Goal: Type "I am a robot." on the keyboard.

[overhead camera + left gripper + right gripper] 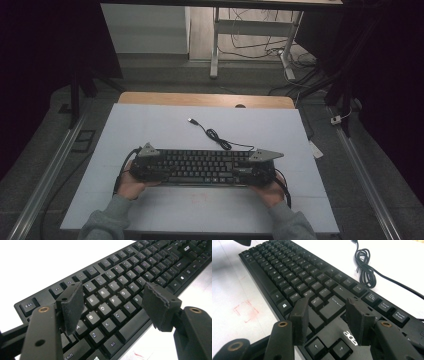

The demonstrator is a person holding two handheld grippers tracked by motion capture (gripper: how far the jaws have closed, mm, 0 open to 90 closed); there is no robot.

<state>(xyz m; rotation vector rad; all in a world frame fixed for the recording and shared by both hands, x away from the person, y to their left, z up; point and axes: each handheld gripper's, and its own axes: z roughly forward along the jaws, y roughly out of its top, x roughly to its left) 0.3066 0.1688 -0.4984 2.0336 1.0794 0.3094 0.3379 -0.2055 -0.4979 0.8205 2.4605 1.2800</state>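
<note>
A black keyboard (200, 167) lies across the near half of the white table top (200, 125). Its cable (215, 135) coils behind it and ends in a USB plug (191, 120). My left gripper (157, 172) is at the keyboard's left end. In the left gripper view its jaws (113, 302) stand apart over the letter keys (105, 305), with nothing between the pads. My right gripper (245, 172) is at the right end. There its jaws (327, 307) stand apart above the Enter key (334, 306) and the arrow keys, gripping nothing. The coiled cable (364, 267) lies beyond the keyboard.
A faint red square (245, 311) is drawn on the white top in front of the keyboard. A wooden table edge (205, 99) shows behind the white top. Beyond stand a desk frame (215, 45) and floor cables. Metal rails (45, 180) run along both sides.
</note>
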